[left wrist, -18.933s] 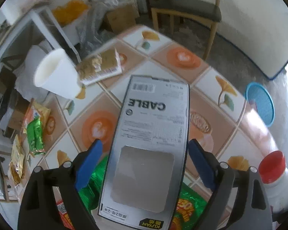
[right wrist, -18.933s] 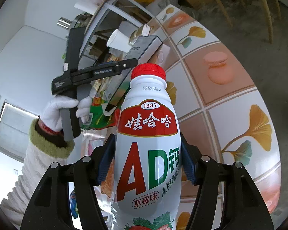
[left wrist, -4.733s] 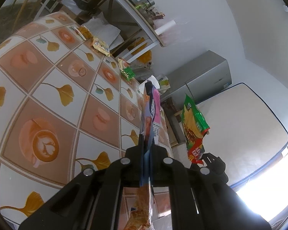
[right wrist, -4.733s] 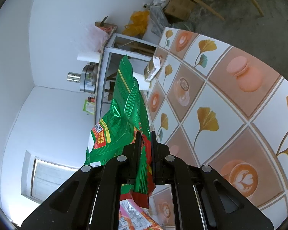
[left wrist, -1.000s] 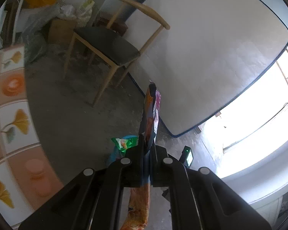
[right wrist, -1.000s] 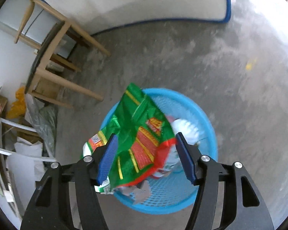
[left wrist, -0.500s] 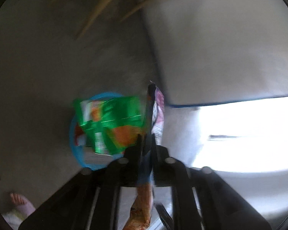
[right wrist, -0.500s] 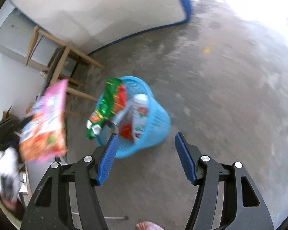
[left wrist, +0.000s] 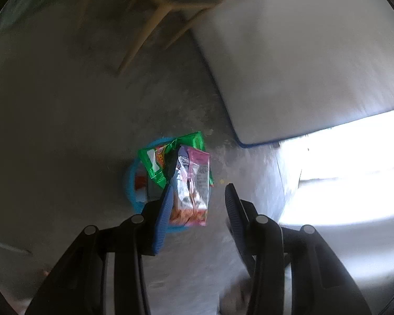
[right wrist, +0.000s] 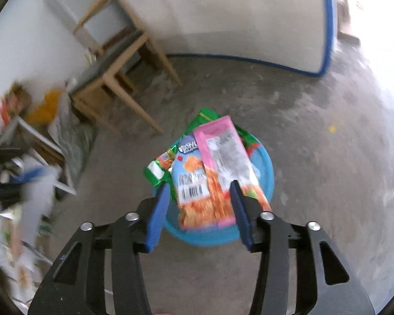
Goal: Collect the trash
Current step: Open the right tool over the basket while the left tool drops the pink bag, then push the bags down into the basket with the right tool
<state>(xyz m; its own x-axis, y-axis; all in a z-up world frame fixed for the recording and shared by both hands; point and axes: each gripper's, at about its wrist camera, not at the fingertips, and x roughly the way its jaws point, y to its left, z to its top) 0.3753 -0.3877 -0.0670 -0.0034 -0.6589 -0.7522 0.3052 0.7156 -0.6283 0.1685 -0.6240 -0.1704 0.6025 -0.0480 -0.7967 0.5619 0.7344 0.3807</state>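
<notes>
Your left gripper (left wrist: 198, 210) hangs over the blue mesh basket (right wrist: 265, 168) on the concrete floor (right wrist: 315, 162), and its fingers (left wrist: 163, 218) have just been opening. The pink snack packet (left wrist: 193, 183) sits in the gap — it lies against the left finger and is clear of the right one, so it is let go rather than pinched. Seen from your right wrist, that same packet lies tilted across the top of the basket, its lower end out past the near rim and its upper end over the green snack bag (right wrist: 159, 169), which sticks up out of the basket's left side and far edge.

Your right gripper (right wrist: 199, 210) is released as well: its fingers have just been closing, yet nothing is between them, and the basket with the packet lies beyond the tips.

Room around the basket: to its right the floor is bare out to the bright doorway. Behind the basket a white, blue-edged mattress (right wrist: 249, 21) leans upright, its lower edge on the floor near the basket's far side. To the basket's far left stands a wooden chair (right wrist: 118, 60), one leg angling down close to the rim. Further left of the basket a blurred heap of bags and clutter (right wrist: 39, 136) crowds the floor — that is the tight side.
</notes>
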